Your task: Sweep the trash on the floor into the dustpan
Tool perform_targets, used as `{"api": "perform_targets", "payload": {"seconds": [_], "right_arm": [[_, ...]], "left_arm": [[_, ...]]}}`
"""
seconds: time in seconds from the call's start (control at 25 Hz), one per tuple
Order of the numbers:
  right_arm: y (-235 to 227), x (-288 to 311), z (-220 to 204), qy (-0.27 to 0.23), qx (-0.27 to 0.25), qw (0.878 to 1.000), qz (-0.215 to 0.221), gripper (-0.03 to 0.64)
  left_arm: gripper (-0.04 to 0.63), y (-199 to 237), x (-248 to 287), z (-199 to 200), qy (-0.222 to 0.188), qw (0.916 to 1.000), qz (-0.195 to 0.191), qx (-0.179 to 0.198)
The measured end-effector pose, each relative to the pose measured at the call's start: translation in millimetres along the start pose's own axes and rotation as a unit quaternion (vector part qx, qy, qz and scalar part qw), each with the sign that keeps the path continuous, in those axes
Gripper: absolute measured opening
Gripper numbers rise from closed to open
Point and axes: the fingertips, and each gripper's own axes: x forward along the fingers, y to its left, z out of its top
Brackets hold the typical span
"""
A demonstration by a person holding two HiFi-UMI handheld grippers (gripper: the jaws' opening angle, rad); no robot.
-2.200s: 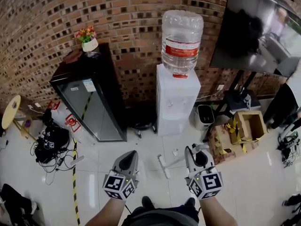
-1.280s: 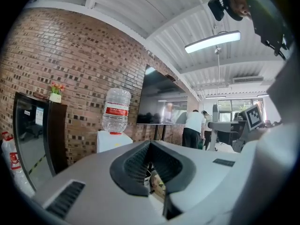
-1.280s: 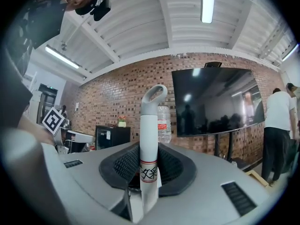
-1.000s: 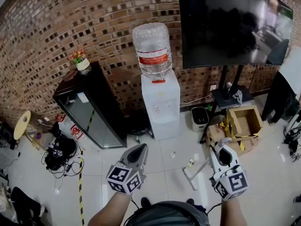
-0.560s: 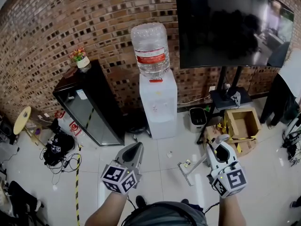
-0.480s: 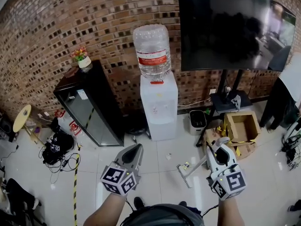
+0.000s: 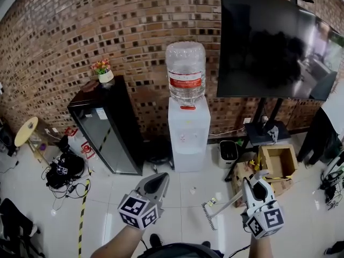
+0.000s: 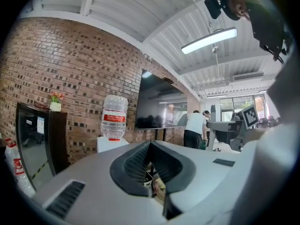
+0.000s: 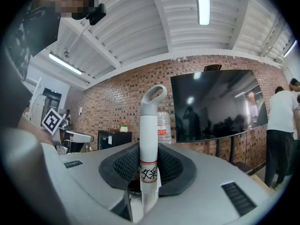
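My right gripper [image 7: 251, 186] is shut on the white handle of a small broom [image 7: 224, 203], low right in the head view. The broom's bristle head [image 7: 206, 215] rests on the white tile floor. A yellowish scrap [image 7: 213, 201] lies just beyond the bristles, and a small white scrap [image 7: 192, 190] lies farther left. In the right gripper view the handle [image 9: 149, 139] stands upright between the jaws of that gripper [image 9: 149, 150]. My left gripper [image 7: 159, 177] hovers left of the scraps, shut and holding nothing [image 8: 150, 146]. No dustpan shows in any view.
A white water dispenser [image 7: 188, 133] stands against the brick wall, with a black cabinet [image 7: 105, 125] to its left. A small white bin [image 7: 228, 153], a TV stand [image 7: 262, 130] and a cardboard box [image 7: 278, 161] are on the right. Cables [image 7: 62, 171] lie at the left, and a person [image 9: 281, 125] stands beyond.
The right gripper and broom have shifted right, and the bristle head now sits beside the yellowish scrap. Both grippers sit lower in the view. Neither grip has changed.
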Motion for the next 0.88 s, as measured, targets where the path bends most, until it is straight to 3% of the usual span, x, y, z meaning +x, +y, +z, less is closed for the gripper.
{"api": "perform_targets", "payload": {"seconds": [0.88], "right_arm": [[12, 11, 4, -0.002, -0.008, 0.999, -0.037, 0.106]], "left_arm": [[0.026, 44, -2, -12, 0.003, 0.9999, -0.001, -0.015]]}}
